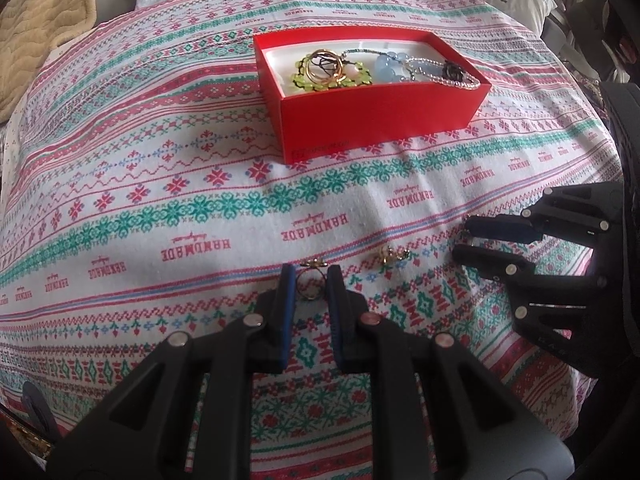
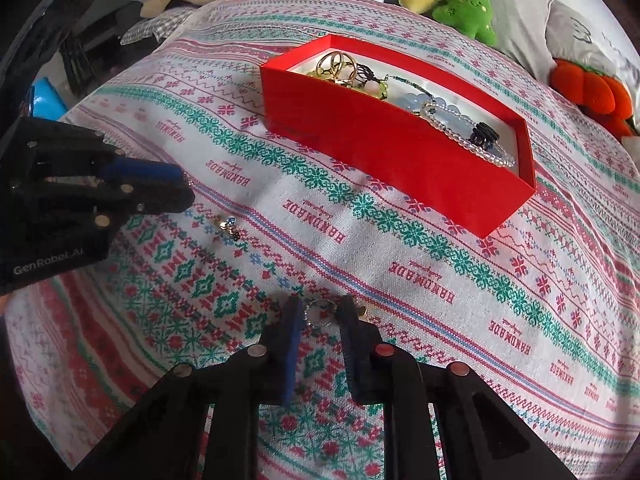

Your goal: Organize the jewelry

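Left wrist view: the left hand-held gripper [image 1: 312, 284] sits at lower centre, its jaws drawn narrow around a gold ring [image 1: 307, 290] that stands upright between the blue pads [image 1: 289, 288]. The pads look to be pressing its sides. A second gold ring [image 1: 390, 257] lies loose on the bedspread [image 1: 160, 184] just to the right. The right hand-held gripper [image 1: 460, 237] reaches in from the right edge, jaws narrow. The red box [image 1: 372, 120] stands in the upper centre, well apart from both, already holding bangles, bead bracelets and a chain.

Right wrist view: the right gripper [image 2: 320, 314], at lower centre, has its jaws nearly closed on a small silvery ring [image 2: 318, 315]; whether the pads truly pinch it or only flank it I cannot tell for sure. Something small and gold [image 2: 362, 311] peeks out beside the right finger. The left gripper [image 2: 182, 184] shows at the left edge, the loose ring [image 2: 230, 227] just below its tip. The box [image 2: 400, 160] lies up and to the right.

Risks, as I judge them: each ring is thin and round, so a pinch off its widest line could make it twist or pop out on lifting. The soft cloth may bunch under the fingertips and be caught with the ring. The gold piece beside the right finger could be nudged away. A ring dropped on the busy pattern would be hard to find.
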{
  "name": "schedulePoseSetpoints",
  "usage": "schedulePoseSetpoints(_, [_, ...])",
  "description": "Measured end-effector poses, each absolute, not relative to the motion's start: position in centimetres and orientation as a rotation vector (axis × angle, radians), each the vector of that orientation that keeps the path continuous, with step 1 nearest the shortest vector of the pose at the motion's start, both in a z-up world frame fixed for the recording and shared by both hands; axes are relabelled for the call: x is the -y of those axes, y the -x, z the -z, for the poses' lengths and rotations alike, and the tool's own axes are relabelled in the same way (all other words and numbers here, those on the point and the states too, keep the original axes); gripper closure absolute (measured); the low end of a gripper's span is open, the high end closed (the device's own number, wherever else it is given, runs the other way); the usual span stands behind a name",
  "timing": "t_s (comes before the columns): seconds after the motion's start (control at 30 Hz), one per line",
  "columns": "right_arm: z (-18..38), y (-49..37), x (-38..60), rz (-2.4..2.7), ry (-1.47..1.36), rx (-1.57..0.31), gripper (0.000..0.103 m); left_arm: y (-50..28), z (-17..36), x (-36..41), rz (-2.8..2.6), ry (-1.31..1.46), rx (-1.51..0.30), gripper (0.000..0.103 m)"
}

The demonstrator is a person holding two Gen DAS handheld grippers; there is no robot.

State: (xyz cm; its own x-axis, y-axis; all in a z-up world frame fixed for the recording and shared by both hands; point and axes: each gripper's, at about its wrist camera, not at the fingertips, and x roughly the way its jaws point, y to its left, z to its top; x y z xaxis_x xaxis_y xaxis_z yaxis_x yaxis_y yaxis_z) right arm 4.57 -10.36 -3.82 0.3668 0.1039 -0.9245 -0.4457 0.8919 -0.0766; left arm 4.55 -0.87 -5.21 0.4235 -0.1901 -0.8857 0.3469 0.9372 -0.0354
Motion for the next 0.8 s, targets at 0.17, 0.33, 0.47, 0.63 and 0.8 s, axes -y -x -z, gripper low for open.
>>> schedulePoseSetpoints(0.17, [3.4, -4.6, 10.7, -0.360, 0.327, -1.142, 0.087, -4.5, 5.0, 0.7, 0.330, -0.153, -1.083, 0.086])
schedulePoseSetpoints(0.33, [2.5, -4.3, 11.1, -0.375, 0.303, -1.144, 0.095, -4.5, 4.5, 0.4, 0.331, -0.143, -1.077, 0.086])
schedulePoseSetpoints(0.47, [2.8, -4.1, 10.9, -0.395, 0.309, -1.161, 0.093, -4.5, 4.4, 0.2, 0.330, -0.135, -1.078, 0.086])
schedulePoseSetpoints(0.63, [2.6, -3.4, 11.8, -0.412, 0.272, -1.160, 0.050, -4.3, 4.7, 0.2, 0.334, -0.132, -1.093, 0.086])
schedulePoseSetpoints(0.8, [2.9, -2.7, 12.1, -0.451, 0.269, -1.151, 0.044, -4.3, 4.9, 0.4, 0.336, -0.133, -1.099, 0.086])
